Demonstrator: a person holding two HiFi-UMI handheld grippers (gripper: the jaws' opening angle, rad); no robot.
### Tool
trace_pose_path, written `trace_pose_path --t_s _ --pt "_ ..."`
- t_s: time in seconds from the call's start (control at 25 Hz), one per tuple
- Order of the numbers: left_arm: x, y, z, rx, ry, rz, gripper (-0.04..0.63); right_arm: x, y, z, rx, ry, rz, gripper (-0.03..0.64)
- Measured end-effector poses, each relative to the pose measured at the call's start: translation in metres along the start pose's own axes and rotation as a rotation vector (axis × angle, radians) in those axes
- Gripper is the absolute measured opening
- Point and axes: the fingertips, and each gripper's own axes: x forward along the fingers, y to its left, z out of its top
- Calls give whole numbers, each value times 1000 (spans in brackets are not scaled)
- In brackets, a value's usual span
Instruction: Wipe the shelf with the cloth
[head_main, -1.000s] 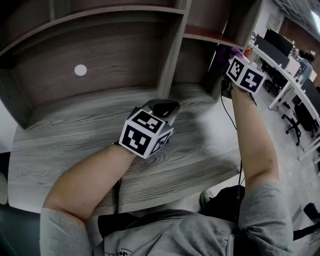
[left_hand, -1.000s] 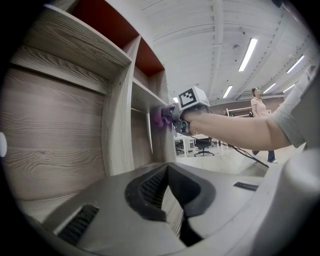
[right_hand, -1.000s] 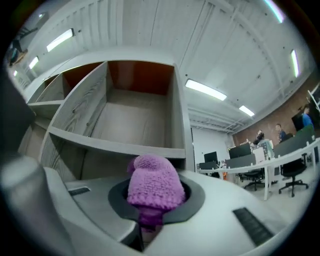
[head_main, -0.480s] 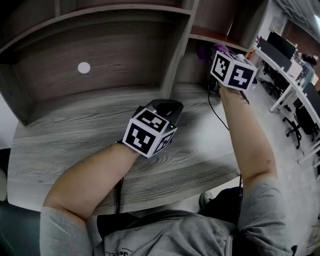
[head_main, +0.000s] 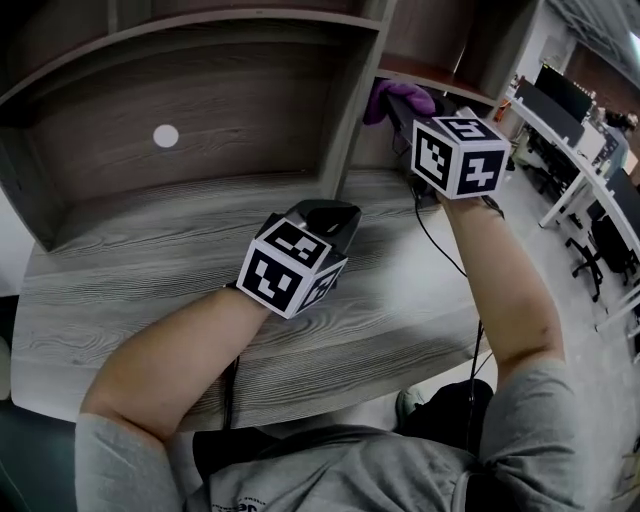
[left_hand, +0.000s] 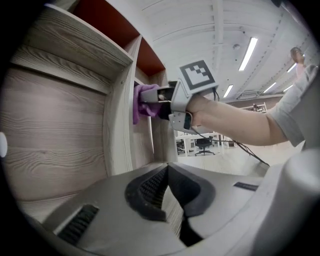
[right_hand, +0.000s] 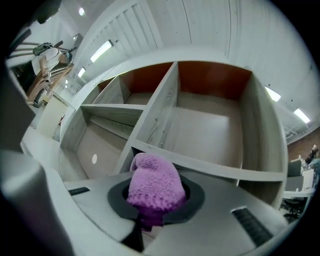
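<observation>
A purple knitted cloth (head_main: 385, 98) is pinched in my right gripper (head_main: 398, 102), which is shut on it. The cloth sits at the left end of the right-hand shelf board (head_main: 445, 80), close to the vertical divider (head_main: 352, 110). In the right gripper view the cloth (right_hand: 152, 187) bulges out of the gripper (right_hand: 150, 212), just in front of the shelf's front edge (right_hand: 215, 169). The left gripper view shows the cloth (left_hand: 144, 100) against the divider. My left gripper (head_main: 335, 215) rests low over the desk top (head_main: 150, 270), shut with nothing in it (left_hand: 167, 172).
A white round sticker (head_main: 165, 135) marks the back panel of the wide left compartment. A black cable (head_main: 440, 240) hangs from the right gripper over the desk. Office desks and chairs (head_main: 590, 200) stand beyond the desk's right edge.
My right gripper has carried the purple cloth leftward along the shelf board, from its right part to the divider. The left gripper has barely moved.
</observation>
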Motion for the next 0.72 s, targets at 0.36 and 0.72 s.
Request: trace_pose_path --t_s 0.36,0.72 --pt "3 3 4 -15 17 55 12 -107 -80 -64 125 -7 206 58" --pt "-16 -35 120 97 -25 79 14 -154 -104 38 212 -71 648 58"
